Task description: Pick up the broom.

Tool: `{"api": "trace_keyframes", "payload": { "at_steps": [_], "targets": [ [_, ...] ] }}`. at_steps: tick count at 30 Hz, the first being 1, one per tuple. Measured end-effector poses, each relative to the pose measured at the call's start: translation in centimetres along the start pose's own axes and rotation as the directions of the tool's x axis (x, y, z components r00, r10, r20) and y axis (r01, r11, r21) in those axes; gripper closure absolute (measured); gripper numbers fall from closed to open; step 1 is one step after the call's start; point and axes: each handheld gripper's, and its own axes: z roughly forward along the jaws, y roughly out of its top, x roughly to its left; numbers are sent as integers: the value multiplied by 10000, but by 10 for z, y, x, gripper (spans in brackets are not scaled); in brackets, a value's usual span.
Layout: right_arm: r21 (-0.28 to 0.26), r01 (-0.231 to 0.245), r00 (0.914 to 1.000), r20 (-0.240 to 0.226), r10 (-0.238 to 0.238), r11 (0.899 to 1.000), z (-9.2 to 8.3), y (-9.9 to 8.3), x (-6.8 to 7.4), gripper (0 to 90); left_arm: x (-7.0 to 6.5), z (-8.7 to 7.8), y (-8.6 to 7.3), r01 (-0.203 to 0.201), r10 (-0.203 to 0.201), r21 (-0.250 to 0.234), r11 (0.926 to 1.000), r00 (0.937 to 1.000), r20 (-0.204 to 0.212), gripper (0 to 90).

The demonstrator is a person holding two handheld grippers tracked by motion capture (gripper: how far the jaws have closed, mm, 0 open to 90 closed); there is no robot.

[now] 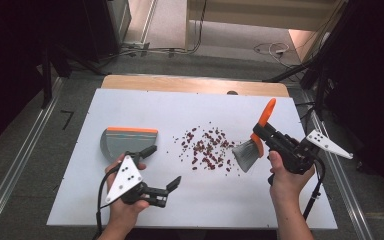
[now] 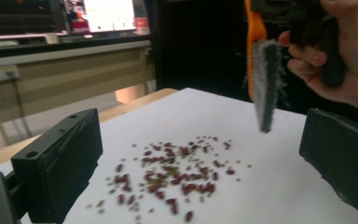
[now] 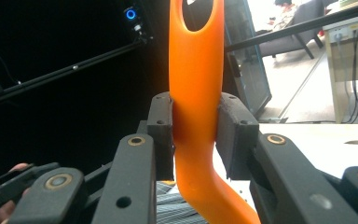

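A small brush with an orange handle (image 1: 268,111) and grey bristles (image 1: 246,154) hangs tilted over the right side of the white table top (image 1: 145,107). My right gripper (image 1: 259,132) is shut on that handle (image 3: 196,84), with both pads pressed against it (image 3: 195,128). Red-brown beans (image 1: 207,148) lie scattered mid-table, just left of the bristles. A grey dustpan (image 1: 125,144) with an orange lip rests flat to their left. My left gripper (image 1: 163,167) is open and holds nothing, in front of the dustpan. It faces the beans (image 2: 168,172) and the brush's bristles (image 2: 265,84).
A strip of the wooden table (image 1: 195,83) shows past the white top's far edge. Metal rails (image 1: 15,165) run along the floor on both sides. Cables (image 1: 272,49) and dark stands lie beyond the table. A person's hand (image 2: 345,60) holds the right gripper.
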Motion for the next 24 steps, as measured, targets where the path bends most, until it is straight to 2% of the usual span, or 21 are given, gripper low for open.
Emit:
{"api": "trace_keyframes", "payload": {
  "at_steps": [1, 5, 7, 9, 11, 14, 15, 16, 18, 23, 24],
  "targets": [
    [-29, 23, 9999, -107, -23, 10000, 2, -1, 2, 671, 0, 0, 0, 0, 0, 0, 10000, 10000, 0, 11],
    [5, 58, 9994, -329, -58, 10000, 8, -4, 14, 671, -12, 21, 6, 157, -172, 264, 9995, 9982, 568, 38],
    [37, 59, 9992, -387, -58, 10000, 9, -5, 17, 671, -18, 30, 7, 328, -353, 406, 9986, 9974, 624, 47],
    [92, 91, 9982, -593, -85, 9999, 13, -8, 25, 671, -25, 41, 7, 561, -597, 547, 9969, 9960, 668, 88],
    [92, 97, 9980, -628, -91, 9999, 14, -9, 29, 671, -27, 44, 7, 593, -635, 573, 9966, 9952, 744, 99],
    [106, 245, 9962, -844, -235, 9996, 19, -12, 42, 671, -34, 50, 6, 621, -677, 673, 9958, 9940, 856, 129],
    [106, 245, 9962, -844, -235, 9996, 19, -12, 42, 671, -36, 52, 5, 696, -762, 733, 9949, 9930, 908, 129],
    [118, 275, 9949, -975, -262, 9996, 21, -14, 49, 671, -38, 54, 4, 779, -854, 786, 9939, 9916, 968, 132],
    [140, 212, 9932, -1147, -195, 9997, 23, -15, 54, 671, -42, 58, 3, 832, -918, 923, 9923, 9914, 933, 142],
    [245, 274, 9902, -1373, -237, 9993, 27, -20, 63, 671, -46, 59, 3, 901, -975, 888, 9920, 9918, 826, 188],
    [253, 277, 9896, -1420, -238, 9993, 28, -22, 66, 671, -46, 60, 3, 994, -1067, 908, 9909, 9911, 800, 237]
  ]
}}
